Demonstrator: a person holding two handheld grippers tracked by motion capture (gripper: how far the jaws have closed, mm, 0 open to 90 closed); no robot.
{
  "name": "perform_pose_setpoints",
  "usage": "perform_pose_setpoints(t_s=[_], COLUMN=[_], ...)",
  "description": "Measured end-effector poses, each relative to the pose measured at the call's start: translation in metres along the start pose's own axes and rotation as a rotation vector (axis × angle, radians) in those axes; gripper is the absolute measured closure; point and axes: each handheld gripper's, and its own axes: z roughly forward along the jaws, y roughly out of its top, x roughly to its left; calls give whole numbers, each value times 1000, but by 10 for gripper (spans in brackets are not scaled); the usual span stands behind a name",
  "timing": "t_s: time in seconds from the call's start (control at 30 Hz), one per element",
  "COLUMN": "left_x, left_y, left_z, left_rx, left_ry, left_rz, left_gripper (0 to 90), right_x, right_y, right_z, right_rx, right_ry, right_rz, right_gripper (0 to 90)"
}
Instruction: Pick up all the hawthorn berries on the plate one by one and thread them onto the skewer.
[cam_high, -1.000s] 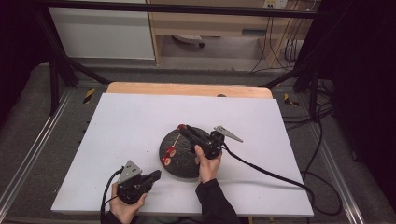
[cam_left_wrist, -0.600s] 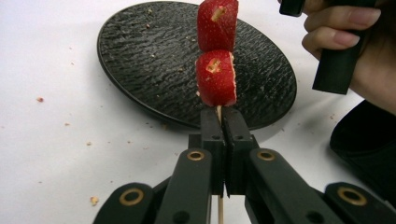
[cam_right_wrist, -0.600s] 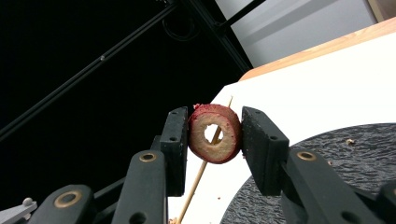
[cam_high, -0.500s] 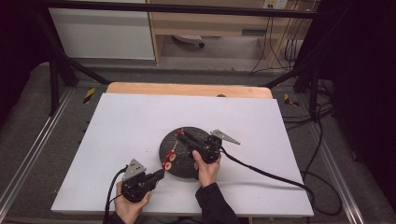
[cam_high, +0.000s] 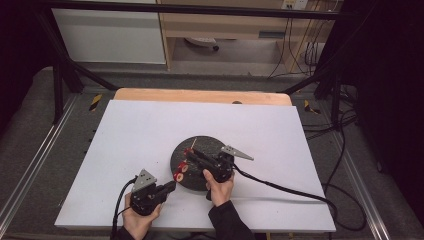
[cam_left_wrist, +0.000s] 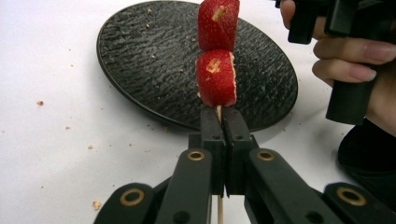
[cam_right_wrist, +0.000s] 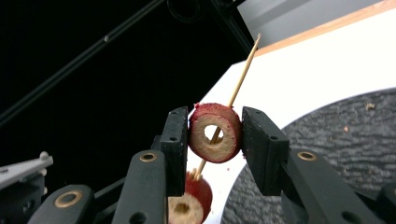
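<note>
My left gripper (cam_left_wrist: 223, 122) pinches the skewer (cam_right_wrist: 241, 70) upright by the black plate (cam_left_wrist: 140, 60). My right gripper (cam_right_wrist: 212, 135) grips a strawberry slice (cam_right_wrist: 215, 132), apparently mid-threading; another slice (cam_right_wrist: 191, 200) sits lower down.

Overhead light is illuminating the white table (cam_high: 150, 130) evenly, while the surroundings are falling into darkness. Shadows are lying soft and short. Close jaws are blurring slightly in both gripper views; edges are bending mildly.
</note>
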Motion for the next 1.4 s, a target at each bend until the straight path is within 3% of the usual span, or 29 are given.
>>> perform_pose_setpoints(t_s=[0.37, 0.47, 0.6, 0.93, 1.2, 1.4], left_x=[0, 1, 1, 6, 10, 10], left_y=[0, 1, 0, 1, 3, 7], left_z=[1, -2, -4, -8, -11, -12], left_rx=[5, -3, -5, -4, 6, 18], left_ry=[-12, -18, -24, -26, -27, -24], left_rz=[16, 22, 35, 40, 39, 48], left_gripper=[888, 888, 888, 887, 887, 887], right_x=[3, 4, 5, -6, -24, -38], right_y=[-3, 1, 13, 35, 40, 38], right_z=[-3, -6, -14, -40, -68, -90], right_rx=[79, 99, 116, 232, 325, 384], right_ry=[-9, -13, -55, -150, -229, -279], right_rz=[-16, -32, -87, -214, -314, -368], right_gripper=[621, 561, 473, 238, 97, 46])
